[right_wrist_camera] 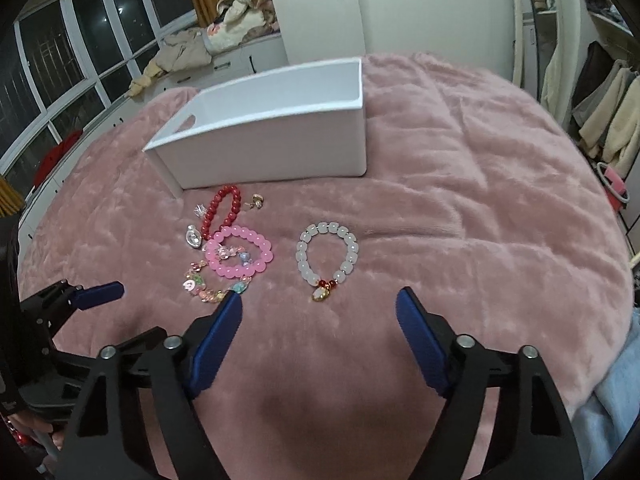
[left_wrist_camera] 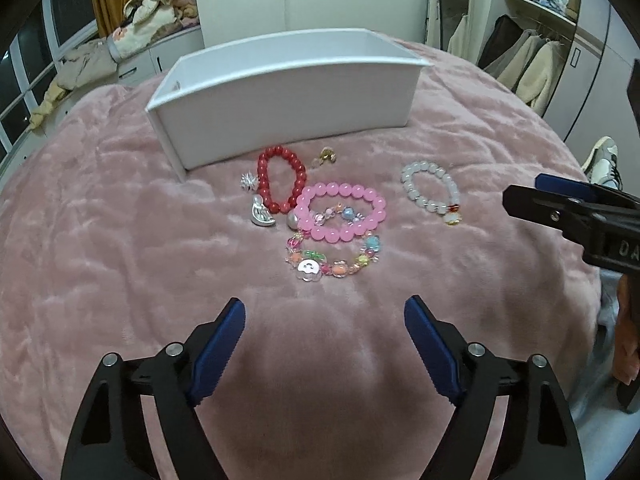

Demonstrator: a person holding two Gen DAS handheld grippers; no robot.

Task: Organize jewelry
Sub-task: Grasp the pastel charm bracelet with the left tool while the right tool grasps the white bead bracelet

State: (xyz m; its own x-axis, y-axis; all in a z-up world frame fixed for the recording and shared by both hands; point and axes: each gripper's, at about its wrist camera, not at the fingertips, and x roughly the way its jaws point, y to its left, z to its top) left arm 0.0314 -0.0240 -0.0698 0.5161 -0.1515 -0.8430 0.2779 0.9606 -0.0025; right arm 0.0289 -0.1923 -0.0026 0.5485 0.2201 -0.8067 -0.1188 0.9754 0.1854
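A white open box [left_wrist_camera: 280, 100] [right_wrist_camera: 276, 148] stands on a pink blanket. In front of it lie a red bead bracelet [left_wrist_camera: 298, 168] [right_wrist_camera: 234, 200], a pink bead bracelet [left_wrist_camera: 342, 236] [right_wrist_camera: 240, 270], a colourful charm bracelet [left_wrist_camera: 332, 268] [right_wrist_camera: 200, 288], a white bead bracelet with a gold charm [left_wrist_camera: 430, 200] [right_wrist_camera: 302, 258], silver charms [left_wrist_camera: 262, 216] [right_wrist_camera: 193, 237] and a gold ring [left_wrist_camera: 327, 156] [right_wrist_camera: 257, 201]. My left gripper [left_wrist_camera: 324, 320] is open and empty, just short of the colourful bracelet. My right gripper [right_wrist_camera: 320, 308] is open and empty, just short of the white bracelet.
The pink blanket [left_wrist_camera: 100, 220] [right_wrist_camera: 480, 200] covers the bed. Clothes hang in a wardrobe at the right [left_wrist_camera: 532, 68] [right_wrist_camera: 608, 120]. A windowsill with piled clothes [left_wrist_camera: 120, 40] [right_wrist_camera: 192, 52] lies at the left. The right gripper shows at the right edge of the left wrist view [left_wrist_camera: 580, 216].
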